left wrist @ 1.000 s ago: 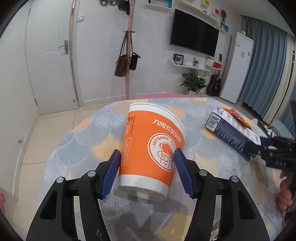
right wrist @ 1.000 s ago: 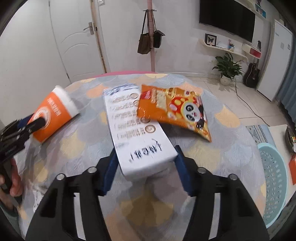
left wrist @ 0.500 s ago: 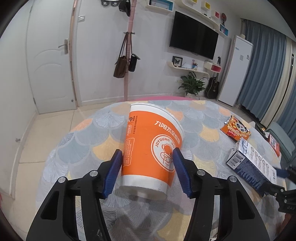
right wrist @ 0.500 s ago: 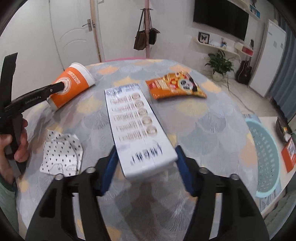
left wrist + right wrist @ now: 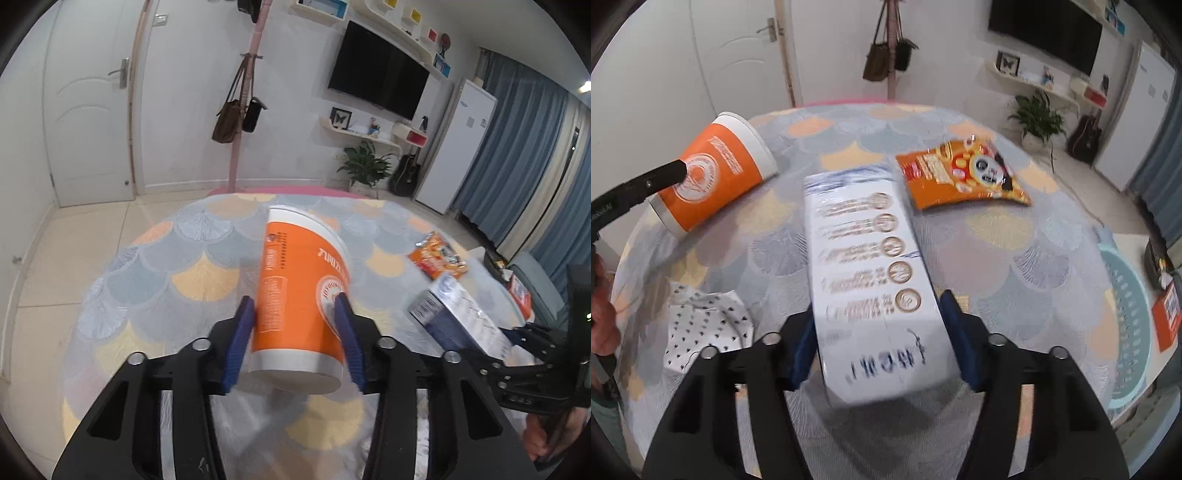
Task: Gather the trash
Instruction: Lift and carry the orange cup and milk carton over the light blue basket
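Note:
My left gripper [image 5: 295, 332] is shut on an orange and white paper cup [image 5: 299, 291] and holds it tilted above the round table; the cup also shows in the right wrist view [image 5: 713, 177]. My right gripper [image 5: 879, 332] is shut on a long white carton [image 5: 871, 266], lifted above the table; the carton shows in the left wrist view [image 5: 461, 317] too. An orange snack bag [image 5: 964, 173] lies flat on the table beyond the carton. A crumpled white dotted paper [image 5: 705, 325] lies on the table at the left.
The round table [image 5: 1015, 240] has a scale-patterned cloth. A light blue perforated basket [image 5: 1126, 314] stands on the floor right of the table. An orange packet [image 5: 1165, 314] lies beside it. A coat stand [image 5: 243, 110] with bags stands behind the table.
Both grippers have lifted and pulled back with their objects. The carton has come off the snack bag, which stays on the table. The cup has tilted further.

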The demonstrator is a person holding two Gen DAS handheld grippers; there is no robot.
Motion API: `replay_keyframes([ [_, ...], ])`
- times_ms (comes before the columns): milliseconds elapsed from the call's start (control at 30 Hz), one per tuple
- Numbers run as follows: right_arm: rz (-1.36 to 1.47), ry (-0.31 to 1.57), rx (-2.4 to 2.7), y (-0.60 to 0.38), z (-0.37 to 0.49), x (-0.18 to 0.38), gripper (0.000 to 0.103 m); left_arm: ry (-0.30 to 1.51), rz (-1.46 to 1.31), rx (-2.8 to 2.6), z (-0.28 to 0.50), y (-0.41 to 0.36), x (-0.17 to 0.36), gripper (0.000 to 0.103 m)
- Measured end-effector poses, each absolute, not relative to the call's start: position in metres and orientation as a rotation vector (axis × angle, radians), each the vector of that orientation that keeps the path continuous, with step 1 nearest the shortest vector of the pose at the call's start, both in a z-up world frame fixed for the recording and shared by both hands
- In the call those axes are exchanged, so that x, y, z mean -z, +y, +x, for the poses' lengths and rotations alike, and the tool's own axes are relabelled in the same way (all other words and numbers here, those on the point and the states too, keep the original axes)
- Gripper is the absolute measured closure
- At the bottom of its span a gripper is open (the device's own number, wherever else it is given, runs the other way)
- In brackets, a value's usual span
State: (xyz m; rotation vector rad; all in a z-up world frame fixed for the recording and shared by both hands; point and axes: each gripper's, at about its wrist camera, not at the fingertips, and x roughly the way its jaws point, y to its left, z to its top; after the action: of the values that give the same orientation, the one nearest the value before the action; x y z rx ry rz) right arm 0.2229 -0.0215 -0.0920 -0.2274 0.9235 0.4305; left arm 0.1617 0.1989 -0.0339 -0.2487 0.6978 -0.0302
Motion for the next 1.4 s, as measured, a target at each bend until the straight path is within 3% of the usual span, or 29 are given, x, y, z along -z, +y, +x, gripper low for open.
replay_keyframes([
  [67,-0.227,0.881,-0.435,-0.023,0.214,0.083,0.052,0.688,-0.242,0.044,0.157,0.195,0.025,0.082],
  [233,-0.178,0.81,-0.44,-0.04,0.199,0.057,0.052,0.692,-0.152,0.031,0.154,0.171,0.01,0.082],
  [300,-0.168,0.813,-0.438,-0.047,0.198,0.054,0.052,0.712,-0.138,0.001,0.155,0.17,0.012,0.073],
  [367,-0.153,0.817,-0.434,-0.057,0.196,0.054,0.052,0.72,-0.179,-0.049,0.156,0.183,0.017,0.036],
  [433,-0.139,0.824,-0.428,-0.067,0.194,0.056,0.052,0.742,-0.198,-0.082,0.163,0.197,0.022,0.033],
  [500,-0.124,0.828,-0.422,-0.075,0.194,0.057,0.052,0.814,-0.218,-0.064,0.176,0.207,0.033,0.021],
  [733,-0.073,0.828,-0.413,-0.093,0.189,0.056,0.052,0.947,-0.185,-0.048,0.209,0.193,0.069,0.022],
  [800,-0.075,0.827,-0.408,-0.096,0.188,0.056,0.052,0.953,-0.157,-0.064,0.213,0.187,0.073,0.034],
  [933,-0.077,0.806,-0.385,-0.107,0.183,0.052,0.052,0.914,-0.12,-0.094,0.207,0.178,0.067,0.036],
  [1167,0.022,0.697,-0.297,-0.153,0.175,0.021,0.052,0.778,-0.102,-0.016,0.177,0.145,0.005,0.037],
  [1400,0.144,0.615,-0.162,-0.223,0.182,-0.002,0.052,0.622,-0.043,0.163,0.156,0.058,-0.064,0.036],
])
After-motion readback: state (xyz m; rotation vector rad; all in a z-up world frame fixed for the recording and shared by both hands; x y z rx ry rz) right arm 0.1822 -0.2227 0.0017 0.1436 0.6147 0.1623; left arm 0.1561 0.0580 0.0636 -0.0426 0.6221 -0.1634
